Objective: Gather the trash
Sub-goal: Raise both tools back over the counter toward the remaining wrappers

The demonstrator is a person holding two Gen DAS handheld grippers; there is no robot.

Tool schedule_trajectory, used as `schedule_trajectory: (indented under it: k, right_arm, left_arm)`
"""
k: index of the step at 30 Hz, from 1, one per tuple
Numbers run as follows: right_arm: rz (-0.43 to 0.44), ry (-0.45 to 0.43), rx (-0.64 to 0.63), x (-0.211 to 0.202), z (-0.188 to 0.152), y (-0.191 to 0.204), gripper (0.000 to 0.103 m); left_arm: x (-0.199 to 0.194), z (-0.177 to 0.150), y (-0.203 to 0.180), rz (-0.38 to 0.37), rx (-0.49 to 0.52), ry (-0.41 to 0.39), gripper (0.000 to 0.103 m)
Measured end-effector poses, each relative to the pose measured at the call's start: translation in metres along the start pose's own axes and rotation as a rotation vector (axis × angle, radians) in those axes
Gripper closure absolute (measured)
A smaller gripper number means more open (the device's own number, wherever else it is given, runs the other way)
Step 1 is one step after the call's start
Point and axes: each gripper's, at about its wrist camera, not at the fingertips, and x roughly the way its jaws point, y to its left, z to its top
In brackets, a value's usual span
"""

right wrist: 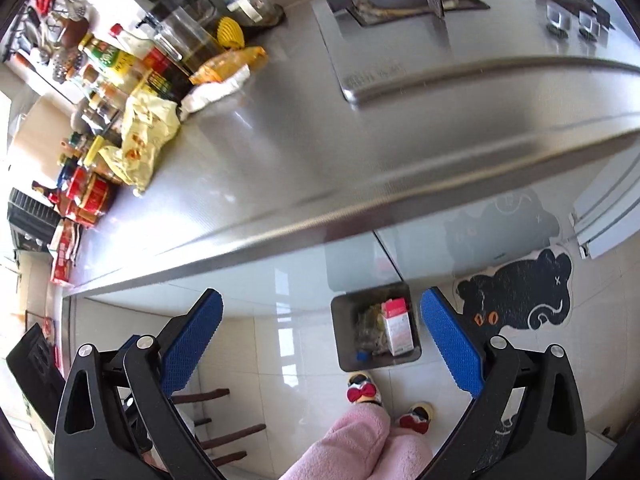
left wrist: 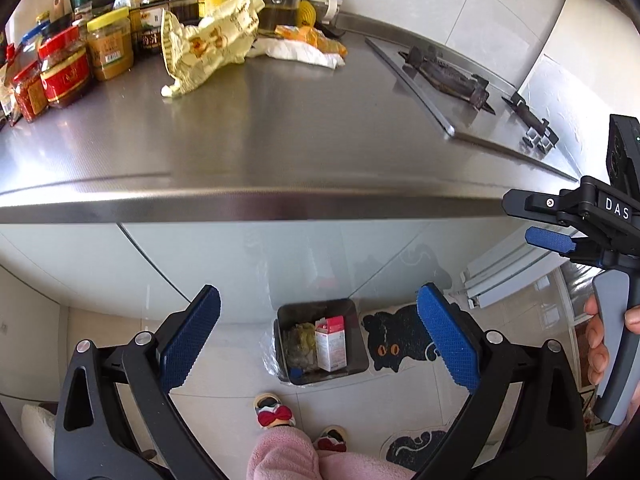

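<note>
Hovering empty with jaws spread, left gripper point(left wrist: 318, 340) and right gripper point(right wrist: 320, 340); bin point(left wrist: 320, 312) holds a carton, yellow wrapper point(left wrist: 212, 40), tissue point(left wrist: 304, 54) remain on counter point(left wrist: 280, 140).

Right tool point(left wrist: 550, 240) cut off at edge

The steel counter point(left wrist: 280, 128) lies bare in front of the yellow wrapper point(left wrist: 212, 44). Behind that wrapper, jars point(left wrist: 110, 42) and bottles crowd closely; right of it sits the stove point(left wrist: 460, 80).
</note>
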Motion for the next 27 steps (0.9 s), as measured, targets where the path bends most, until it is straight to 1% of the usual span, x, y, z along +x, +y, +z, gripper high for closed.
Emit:
schedule_trajectory:
  k: [4,10,15,19,22,27]
  right_arm:
    - [0.004,-0.055,-0.027,-0.004,0.033,0.017,0.003]
    - [0.001,-0.100,-0.081,0.010,0.080,0.047,0.003]
    - [-0.001,-0.113,-0.143,0.035,0.110,0.073,0.005]
    - [0.005,-0.111,-0.168,0.055,0.130,0.090,0.005]
    - [0.009,-0.113,-0.188,0.070,0.146,0.102,0.005]
    - [-0.007,-0.126,-0.261,0.098,0.169,0.125,0.006]
  left_arm:
    - [-0.014,0.035,0.013,0.010,0.002,-0.054,0.009]
    - [-0.013,0.087,0.040,0.028,-0.020,-0.098,0.009]
    - [-0.004,0.126,0.065,0.053,-0.024,-0.122,0.009]
    - [0.006,0.151,0.085,0.070,-0.038,-0.132,0.009]
    - [0.014,0.168,0.102,0.085,-0.055,-0.137,0.009]
    - [0.026,0.190,0.129,0.109,-0.085,-0.151,0.009]
